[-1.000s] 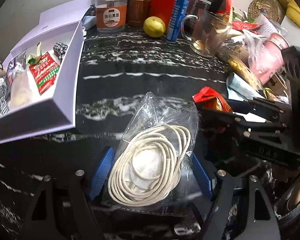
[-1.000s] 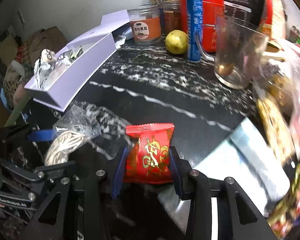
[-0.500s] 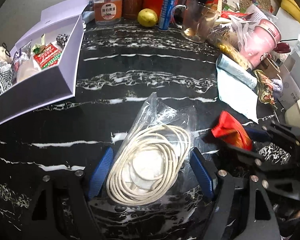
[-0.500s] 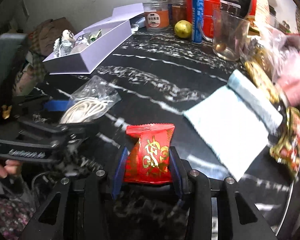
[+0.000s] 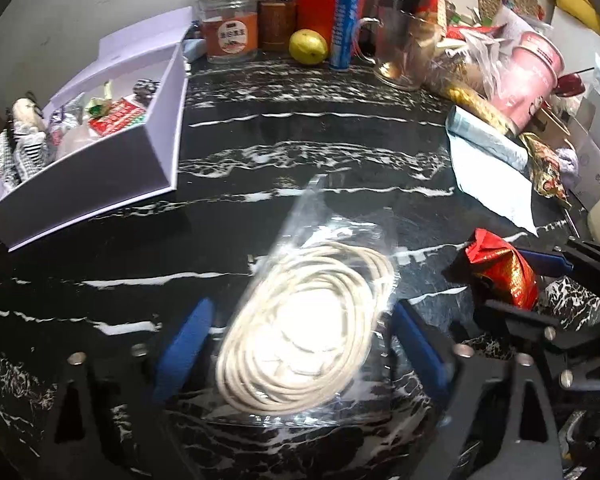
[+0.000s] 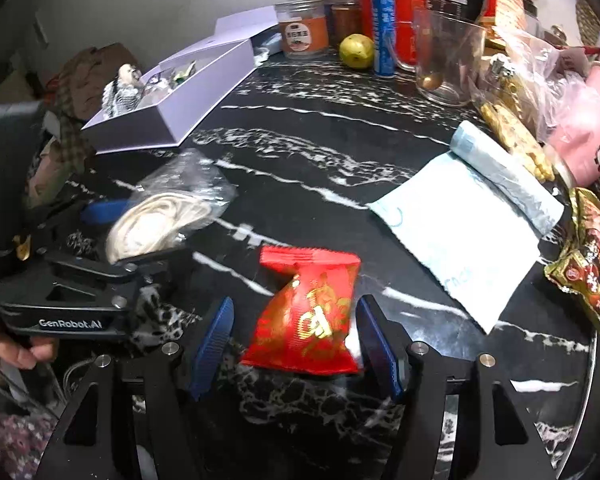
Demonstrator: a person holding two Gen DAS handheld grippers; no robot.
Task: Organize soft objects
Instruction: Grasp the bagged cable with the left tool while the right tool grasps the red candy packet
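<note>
The right gripper (image 6: 296, 344) stands with its blue pads spread wide, and the one red snack packet (image 6: 306, 316) sits tilted between them with a gap on the left side; half a second ago the pads were pressed against both its sides. The left gripper (image 5: 300, 344) is likewise spread, its two pads clear of the single clear bag of coiled white cord (image 5: 312, 324) that lies between them on the black marble table (image 5: 300, 128); earlier those pads stood closer to the bag. Packet and bag lie near each other at the table's near edge. One lavender box (image 5: 112, 168) sits open at the far left, holding a red-and-green packet and several other small items, blurred. Along the back stand one yellow fruit (image 5: 308, 46), one blue tube (image 5: 342, 26), one glass mug (image 6: 446, 60) and several jars. One pale blue roll (image 6: 504, 172) lies partly unrolled at right.
</note>
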